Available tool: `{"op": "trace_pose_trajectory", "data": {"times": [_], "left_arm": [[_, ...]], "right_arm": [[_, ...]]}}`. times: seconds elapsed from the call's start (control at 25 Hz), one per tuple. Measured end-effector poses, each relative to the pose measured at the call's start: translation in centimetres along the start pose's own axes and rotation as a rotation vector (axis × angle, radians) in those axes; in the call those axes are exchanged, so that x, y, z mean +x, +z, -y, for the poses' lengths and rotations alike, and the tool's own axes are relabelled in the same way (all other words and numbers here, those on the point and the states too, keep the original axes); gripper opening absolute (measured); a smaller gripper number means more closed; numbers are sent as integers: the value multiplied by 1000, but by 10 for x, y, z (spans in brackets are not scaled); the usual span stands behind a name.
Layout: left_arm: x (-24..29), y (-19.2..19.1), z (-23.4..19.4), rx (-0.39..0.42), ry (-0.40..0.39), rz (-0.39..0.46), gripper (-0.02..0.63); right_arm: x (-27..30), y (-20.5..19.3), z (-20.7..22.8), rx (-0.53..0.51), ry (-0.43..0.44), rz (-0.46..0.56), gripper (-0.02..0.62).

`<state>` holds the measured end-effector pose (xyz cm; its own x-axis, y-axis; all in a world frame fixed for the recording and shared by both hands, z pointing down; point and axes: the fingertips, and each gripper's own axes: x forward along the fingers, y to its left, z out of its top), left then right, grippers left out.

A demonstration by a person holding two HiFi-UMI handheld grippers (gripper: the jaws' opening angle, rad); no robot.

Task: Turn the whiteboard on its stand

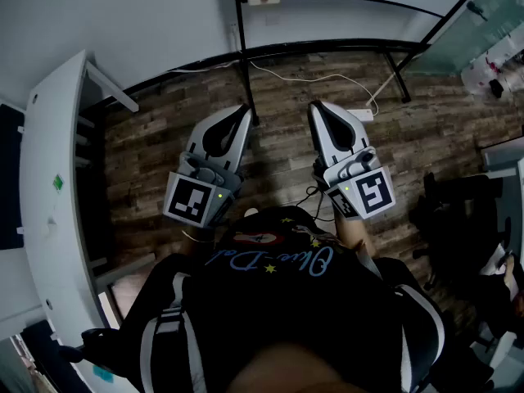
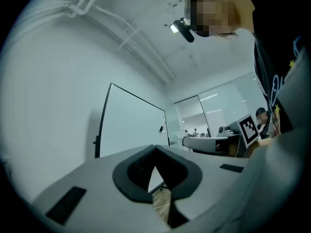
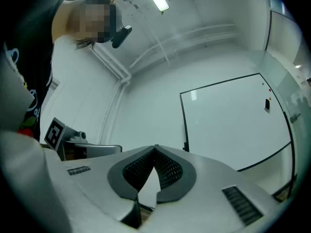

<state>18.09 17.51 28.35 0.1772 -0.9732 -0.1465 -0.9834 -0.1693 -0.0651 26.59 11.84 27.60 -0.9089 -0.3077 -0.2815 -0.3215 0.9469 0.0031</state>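
The whiteboard (image 2: 131, 125) has a black frame and stands upright a short way ahead of me, blank white; it also fills the right gripper view (image 3: 233, 125). From the head view I see its black stand upright (image 1: 243, 64) and a foot (image 1: 401, 72) on the wooden floor. My left gripper (image 1: 243, 113) and right gripper (image 1: 315, 109) are held side by side at chest height, pointing at the board and apart from it. Both are shut with nothing between the pads, the left gripper's fingertips (image 2: 156, 148) and the right gripper's fingertips (image 3: 154, 148) meeting.
A white desk (image 1: 49, 195) runs along the left. A white cable (image 1: 327, 76) and a power strip (image 1: 360, 115) lie on the floor near the stand. Dark chairs (image 1: 458, 219) sit at the right, and a glass partition (image 1: 483, 23) is at the far right.
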Motion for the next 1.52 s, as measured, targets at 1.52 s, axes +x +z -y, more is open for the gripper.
{"op": "trace_pose_trajectory", "data": {"times": [1.52], "left_arm": [[28, -9, 69, 37, 48, -51, 3]], "right_arm": [[-69, 7, 48, 85, 32, 58, 35]]}}
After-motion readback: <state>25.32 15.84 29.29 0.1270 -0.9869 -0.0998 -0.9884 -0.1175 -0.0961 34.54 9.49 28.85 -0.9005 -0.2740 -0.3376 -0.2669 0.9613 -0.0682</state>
